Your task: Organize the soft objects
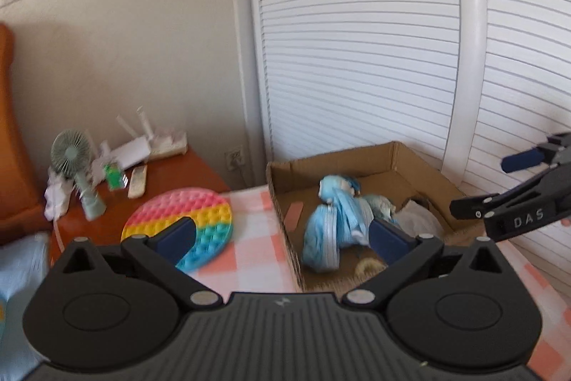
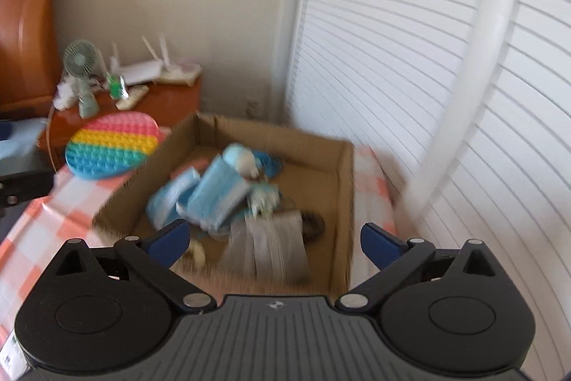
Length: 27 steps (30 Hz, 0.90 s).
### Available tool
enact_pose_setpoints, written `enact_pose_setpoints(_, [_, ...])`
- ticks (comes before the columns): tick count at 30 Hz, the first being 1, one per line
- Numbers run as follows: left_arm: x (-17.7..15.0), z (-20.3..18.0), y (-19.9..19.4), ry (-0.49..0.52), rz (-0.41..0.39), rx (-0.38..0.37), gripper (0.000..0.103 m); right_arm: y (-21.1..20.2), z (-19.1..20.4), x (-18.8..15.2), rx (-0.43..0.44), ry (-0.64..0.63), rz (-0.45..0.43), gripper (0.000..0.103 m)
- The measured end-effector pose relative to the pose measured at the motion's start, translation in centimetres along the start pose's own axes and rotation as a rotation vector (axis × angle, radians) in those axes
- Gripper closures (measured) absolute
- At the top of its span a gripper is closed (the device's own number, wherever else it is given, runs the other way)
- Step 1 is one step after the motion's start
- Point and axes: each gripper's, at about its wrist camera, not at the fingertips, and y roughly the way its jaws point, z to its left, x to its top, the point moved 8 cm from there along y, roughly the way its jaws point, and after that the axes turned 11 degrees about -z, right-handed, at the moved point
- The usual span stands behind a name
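Here, two handheld black tools with blue pads face an open cardboard box (image 1: pixel 392 159) that sits on a surface covered in a pink-and-white checked cloth (image 1: pixel 249 238), close to a wall of white slatted doors (image 1: pixel 357 59). The left tool (image 1: pixel 282 234) has its jaws spread wide and holds nothing; its right pad overlaps the box's near edge in the view. The right tool (image 2: pixel 274 243) is also spread wide and empty, poised over the near side of the box. Inside the box lies a loose heap of soft things: folded blue face masks (image 2: pixel 217 195), a small pale blue plush toy (image 2: pixel 241 159), and a grey-white cloth (image 2: pixel 274 245) nearest the right tool, blurred. A round rainbow pop-bubble mat (image 1: pixel 185 224) lies flat on the cloth just left of the box, outside it. Behind, an orange-brown bedside cabinet (image 1: pixel 171 177) carries a small green fan (image 1: pixel 71 156), a white router and a remote
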Motion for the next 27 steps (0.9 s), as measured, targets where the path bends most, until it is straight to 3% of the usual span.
enact_pose_setpoints(6, [-2.3, -1.5, -4.5, -0.041, 0.109, 0.031, 0.001, -5.2, 0.9, -3.5, -0.076, 0.075, 0.048, 0.0])
enact_pose_setpoints(14, [-3.9, -3.3, -7.9, -0.035, 0.156, 0.045, 0.001, -11.2, 1.7, -6.4, -0.135, 0.124, 0.055, 0.0])
enact_pose_setpoints(27, [-4.9, -4.8, -9.8, -0.04, 0.178, 0.033, 0.001, -13.2, 2.1, -7.8, -0.135, 0.168, 0.061, 0.0])
